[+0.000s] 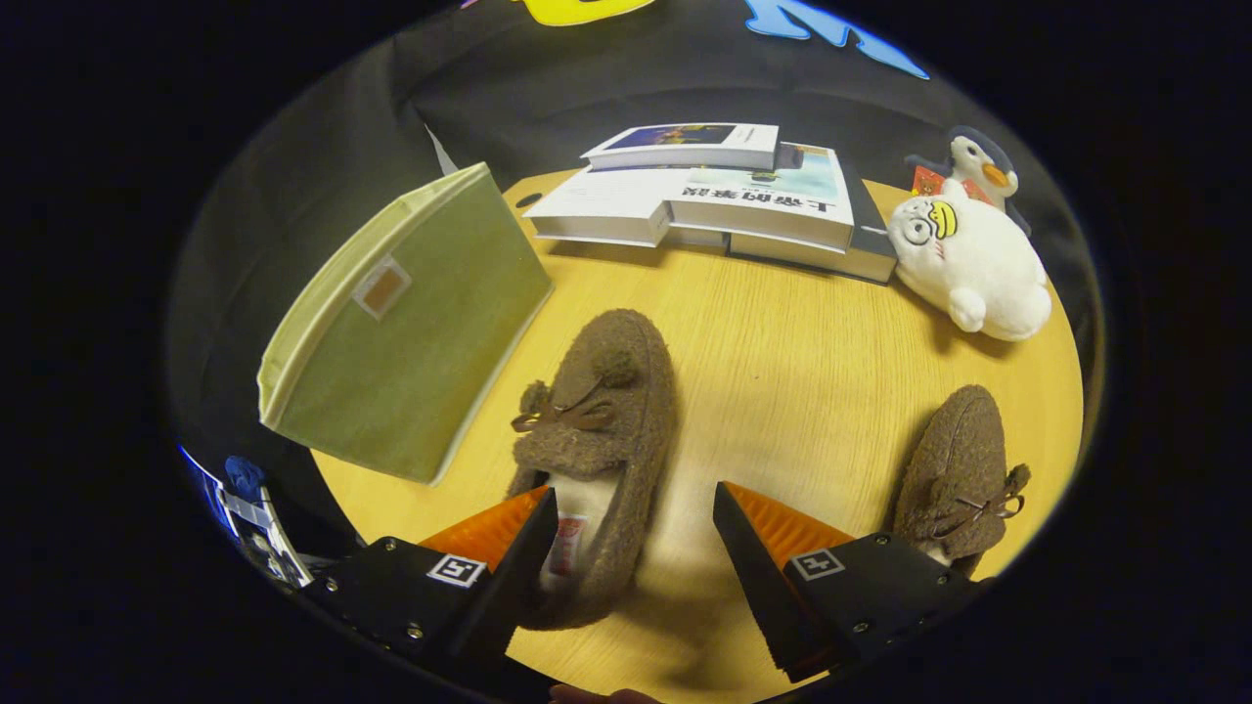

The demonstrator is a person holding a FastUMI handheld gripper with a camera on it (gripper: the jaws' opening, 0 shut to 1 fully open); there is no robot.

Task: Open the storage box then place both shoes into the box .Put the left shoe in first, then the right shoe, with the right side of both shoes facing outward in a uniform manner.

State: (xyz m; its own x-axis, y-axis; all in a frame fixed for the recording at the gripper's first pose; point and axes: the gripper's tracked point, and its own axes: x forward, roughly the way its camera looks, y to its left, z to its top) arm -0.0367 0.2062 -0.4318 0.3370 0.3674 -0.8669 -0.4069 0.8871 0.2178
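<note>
The fingers (634,548) are held spread over one shoe's (597,460) heel, grasping nothing, apparently lined up for a grip. The box (406,328) is kept at the bench's (782,362) left edge, the other shoe (963,474) at its right.

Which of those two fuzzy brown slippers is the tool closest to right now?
The fuzzy brown slipper next to the green fabric storage box: its heel sits between the open tool fingers. The other slipper lies off to the side, beyond one finger.
</note>
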